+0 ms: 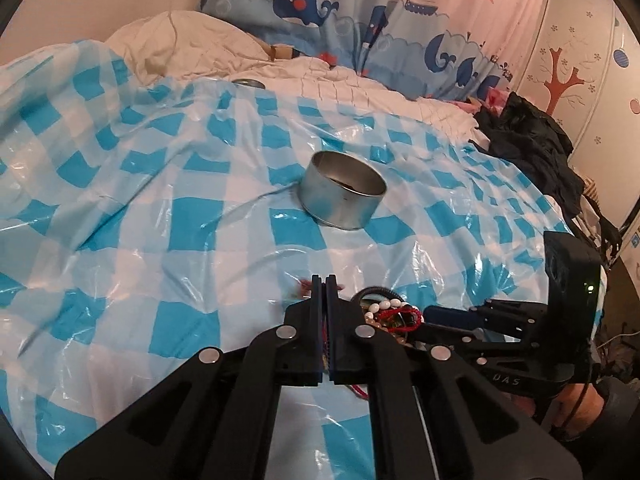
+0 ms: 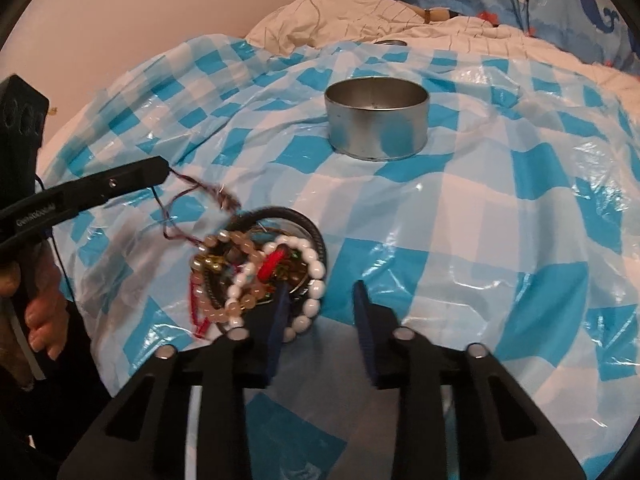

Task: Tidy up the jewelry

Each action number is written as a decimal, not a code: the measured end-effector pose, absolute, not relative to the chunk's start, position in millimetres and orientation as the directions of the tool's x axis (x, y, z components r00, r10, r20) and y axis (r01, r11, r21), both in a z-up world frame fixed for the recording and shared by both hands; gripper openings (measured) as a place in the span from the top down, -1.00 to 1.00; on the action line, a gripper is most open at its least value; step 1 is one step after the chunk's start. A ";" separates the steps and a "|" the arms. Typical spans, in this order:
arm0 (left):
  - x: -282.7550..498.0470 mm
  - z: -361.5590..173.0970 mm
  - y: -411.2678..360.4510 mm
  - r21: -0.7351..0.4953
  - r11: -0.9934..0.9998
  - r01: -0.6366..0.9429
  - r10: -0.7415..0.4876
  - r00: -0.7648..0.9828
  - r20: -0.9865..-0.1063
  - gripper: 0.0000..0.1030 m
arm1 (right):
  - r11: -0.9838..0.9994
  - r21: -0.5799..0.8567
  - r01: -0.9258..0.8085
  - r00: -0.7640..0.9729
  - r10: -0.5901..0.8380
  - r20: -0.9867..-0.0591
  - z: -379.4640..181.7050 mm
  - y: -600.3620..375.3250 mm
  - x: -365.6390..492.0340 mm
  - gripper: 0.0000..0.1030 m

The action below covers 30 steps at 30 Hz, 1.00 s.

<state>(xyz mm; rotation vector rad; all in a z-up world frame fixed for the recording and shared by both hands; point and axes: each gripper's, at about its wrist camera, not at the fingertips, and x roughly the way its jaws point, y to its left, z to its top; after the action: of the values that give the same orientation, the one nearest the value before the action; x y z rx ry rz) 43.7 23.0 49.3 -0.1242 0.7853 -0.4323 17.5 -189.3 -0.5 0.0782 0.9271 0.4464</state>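
Observation:
A round metal tin (image 1: 342, 190) stands open on the blue checked plastic sheet; it also shows in the right wrist view (image 2: 376, 119). A pile of bead bracelets (image 2: 260, 276) lies on a small round lid, with white, peach and red strands; in the left wrist view the pile (image 1: 390, 312) lies just right of my left fingers. My left gripper (image 1: 325, 280) is shut on a thin braided cord bracelet (image 2: 192, 196) and lifts it off the pile. My right gripper (image 2: 322, 288) is open, its left finger over the pile's edge.
The checked sheet (image 1: 160, 184) covers a bed. White pillows (image 1: 188, 40) and a whale-print curtain (image 1: 340, 12) are behind. A second metal lid (image 1: 248, 83) lies at the sheet's far edge. Dark clothing (image 1: 532, 136) is heaped at the right.

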 end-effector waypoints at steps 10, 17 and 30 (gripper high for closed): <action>47.5 50.5 26.6 -0.249 0.914 0.320 -0.402 0.638 -0.657 0.96 | 0.907 0.261 -0.332 0.625 0.418 -0.659 27.1 -203.1 -3.7 0.85; 46.8 39.8 14.7 -0.208 0.922 0.328 -0.376 0.624 -0.685 0.96 | 0.905 0.298 -0.304 0.708 0.424 -0.565 49.3 -223.0 -11.5 0.85; 46.8 33.5 4.3 -0.197 0.923 0.330 -0.370 0.622 -0.690 0.95 | 0.904 0.314 -0.290 0.760 0.417 -0.498 59.7 -233.3 -16.1 0.85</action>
<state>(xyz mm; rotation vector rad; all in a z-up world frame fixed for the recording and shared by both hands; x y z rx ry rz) 46.8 4.3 33.5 -0.0532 0.8049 -0.4020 -16.1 -233.3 59.7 0.2240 0.5923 0.3885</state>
